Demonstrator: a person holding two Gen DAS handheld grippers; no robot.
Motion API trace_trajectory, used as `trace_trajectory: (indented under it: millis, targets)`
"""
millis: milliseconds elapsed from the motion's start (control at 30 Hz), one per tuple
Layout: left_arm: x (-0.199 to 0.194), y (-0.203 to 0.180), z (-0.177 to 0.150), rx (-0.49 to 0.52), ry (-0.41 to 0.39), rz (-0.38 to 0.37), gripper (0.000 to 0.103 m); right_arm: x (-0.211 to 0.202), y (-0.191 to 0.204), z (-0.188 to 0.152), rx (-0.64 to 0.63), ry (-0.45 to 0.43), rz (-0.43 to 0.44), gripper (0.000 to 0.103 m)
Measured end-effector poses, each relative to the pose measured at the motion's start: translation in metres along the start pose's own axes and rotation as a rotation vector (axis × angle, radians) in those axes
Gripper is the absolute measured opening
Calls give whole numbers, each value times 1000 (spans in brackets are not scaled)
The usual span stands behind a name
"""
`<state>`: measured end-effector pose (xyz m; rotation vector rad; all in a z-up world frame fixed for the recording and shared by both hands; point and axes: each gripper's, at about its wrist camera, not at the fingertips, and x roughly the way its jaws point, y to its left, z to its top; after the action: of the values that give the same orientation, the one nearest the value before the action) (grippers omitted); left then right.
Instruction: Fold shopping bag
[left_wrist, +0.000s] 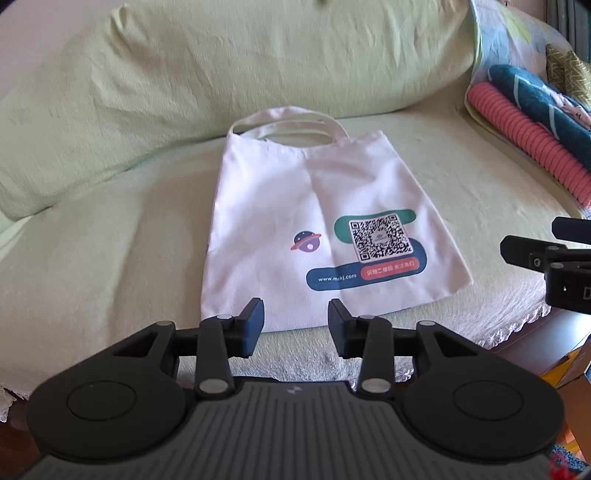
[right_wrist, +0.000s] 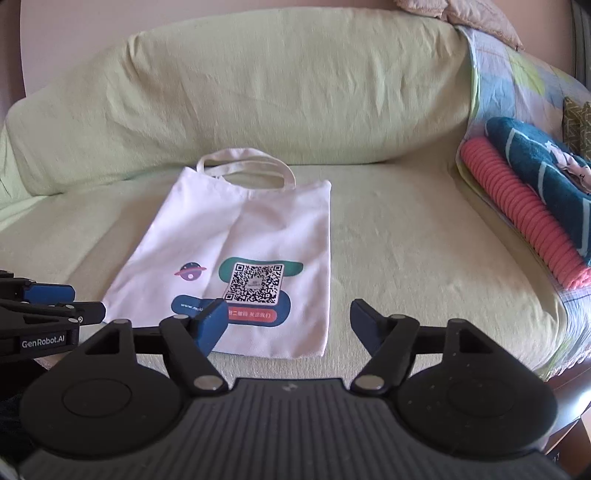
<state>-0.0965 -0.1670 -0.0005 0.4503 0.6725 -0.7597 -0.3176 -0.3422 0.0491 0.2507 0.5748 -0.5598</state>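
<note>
A white cloth shopping bag (left_wrist: 317, 221) lies flat and unfolded on the sofa seat, handles (left_wrist: 291, 123) toward the backrest, a printed QR code and planet logo facing up. It also shows in the right wrist view (right_wrist: 236, 258). My left gripper (left_wrist: 295, 317) is open and empty, just above the bag's near edge. My right gripper (right_wrist: 288, 317) is open and empty, over the bag's near right corner. The right gripper also shows at the right edge of the left wrist view (left_wrist: 546, 254), and the left gripper shows at the left edge of the right wrist view (right_wrist: 55, 306).
The sofa has a pale green cover (right_wrist: 406, 240) and a tall backrest (right_wrist: 258, 92). A folded pink ribbed cloth (right_wrist: 524, 218) and a teal patterned towel (right_wrist: 543, 173) are stacked on the right end. The seat's front edge (left_wrist: 509, 328) runs just below the grippers.
</note>
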Motion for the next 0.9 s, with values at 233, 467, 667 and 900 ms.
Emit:
trace_trajectory:
  millis: [233,467,667,900]
  targets:
    - [-24,-3,-1,-2,-61,20,53,-15,-5,-8,13,-17,1,81]
    - [-32,-13,-8,-7,-67,26,53,-28,-9,-18,21,-32,1,84]
    - [-29,-16,-14,-24,-45,33,53,-34,-11,-27,22,-37,-3,88]
    - [-20,-20,-21,-31,-16,38,53,-32,-16,-34,24,-15,-14,91]
